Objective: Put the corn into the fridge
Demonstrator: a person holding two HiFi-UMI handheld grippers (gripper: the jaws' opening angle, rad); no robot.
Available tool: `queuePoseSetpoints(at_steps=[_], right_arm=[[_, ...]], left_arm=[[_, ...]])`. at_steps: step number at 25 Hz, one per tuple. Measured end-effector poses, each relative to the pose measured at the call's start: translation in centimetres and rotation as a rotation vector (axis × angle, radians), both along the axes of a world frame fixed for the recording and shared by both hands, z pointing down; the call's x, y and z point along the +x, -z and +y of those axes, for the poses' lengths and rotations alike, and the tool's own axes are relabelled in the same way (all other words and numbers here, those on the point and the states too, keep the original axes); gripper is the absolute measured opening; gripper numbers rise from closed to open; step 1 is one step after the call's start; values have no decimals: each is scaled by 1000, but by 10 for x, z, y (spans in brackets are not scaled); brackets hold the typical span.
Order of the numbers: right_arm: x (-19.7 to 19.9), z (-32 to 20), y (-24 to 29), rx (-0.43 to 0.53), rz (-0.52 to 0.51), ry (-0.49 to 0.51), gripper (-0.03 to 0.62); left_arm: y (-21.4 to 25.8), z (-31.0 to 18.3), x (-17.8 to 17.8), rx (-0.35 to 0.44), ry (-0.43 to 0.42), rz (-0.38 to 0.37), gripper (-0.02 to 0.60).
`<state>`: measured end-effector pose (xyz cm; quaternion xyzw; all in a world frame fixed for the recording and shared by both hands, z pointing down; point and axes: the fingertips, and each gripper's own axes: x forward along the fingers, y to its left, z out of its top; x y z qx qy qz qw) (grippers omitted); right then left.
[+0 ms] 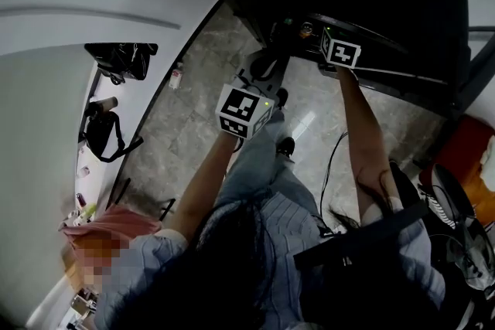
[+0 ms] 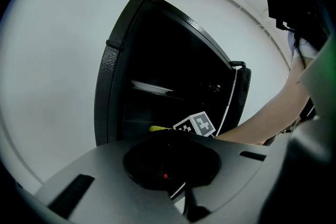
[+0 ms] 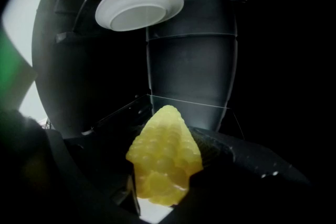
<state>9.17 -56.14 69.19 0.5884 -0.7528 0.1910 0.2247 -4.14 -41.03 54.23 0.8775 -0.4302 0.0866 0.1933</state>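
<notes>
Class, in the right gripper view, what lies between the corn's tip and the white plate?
In the right gripper view, only a thin glass shelf edge and the fridge's dark back wall lie between the corn and the white plate.

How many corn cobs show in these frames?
1: the corn, clamped in the right claw, inside the dark fridge. More may be hidden in its unlit corners.

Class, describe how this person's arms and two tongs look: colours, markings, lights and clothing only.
Both tongs carry a white cube with black square markers: the left cube and right cube. The left tongs have a smooth grey body with a round black recess and a red light; the right tongs are black. The sleeves are short, pale and striped.
</notes>
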Motion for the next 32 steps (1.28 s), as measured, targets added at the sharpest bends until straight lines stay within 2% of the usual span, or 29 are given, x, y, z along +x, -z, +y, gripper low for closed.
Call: queuePoseSetpoints(at_steps=[4,7,14,21,32], right_arm=[[-2,1,-12,-67,35,1,247],[0,4,-16,-72,89,9,247],[-4,8,-17,-87,17,19,250],[-10,16,-9,-77,61,81,267],[-8,29,8,-83,31,35,270]], left_arm=[[-2,2,-5,-11,12,-5,9],[-3,4,-6,-13,12,-10,9],[-1,5,-6,-9,24,-15,9],[3,6,-1,-2,11,-15,9],[8,15,-3,1,16,-11,9]])
